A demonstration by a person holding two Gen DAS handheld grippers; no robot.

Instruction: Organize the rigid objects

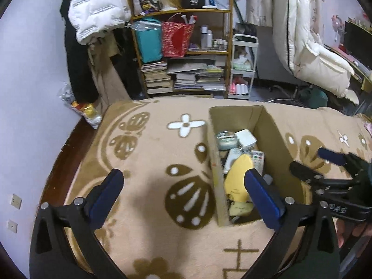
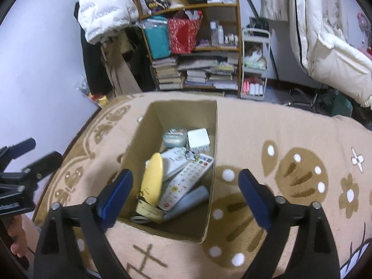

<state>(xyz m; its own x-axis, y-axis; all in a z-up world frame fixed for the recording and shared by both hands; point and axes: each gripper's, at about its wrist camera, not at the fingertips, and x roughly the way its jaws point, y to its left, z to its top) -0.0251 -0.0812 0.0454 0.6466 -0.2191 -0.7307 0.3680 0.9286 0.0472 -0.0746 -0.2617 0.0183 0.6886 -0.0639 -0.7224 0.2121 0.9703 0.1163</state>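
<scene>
1. A cardboard box [image 2: 210,162] sits open on a bed covered by a beige blanket [image 1: 148,153] patterned with brown and white flowers.
2. The left claw [image 1: 183,194] hovers over the blanket just left of the box, its blue-padded fingers spread wide and holding nothing; its right finger shows in front of the box's contents.
3. The right claw [image 2: 186,194] hangs above the near end of the box, its fingers also spread wide and empty.
4. Inside the box, at the far end, lie a round tin [image 2: 174,137] and, touching it on the right, a white square device [image 2: 198,137].
5. Nearer, a yellow oblong case [image 2: 152,179] leans on a white remote control [image 2: 186,181], with a grey-blue tube [image 2: 188,201] just beside the remote at its near right.
6. A second white flat object [image 2: 174,161] lies under the remote and case.
7. Beyond the bed stands a wooden shelf [image 1: 229,46] crowded with books, a teal bag [image 1: 148,39] and a red bag [image 1: 175,38].
8. White padded coats [image 1: 97,7] hang to either side of the shelf.
</scene>
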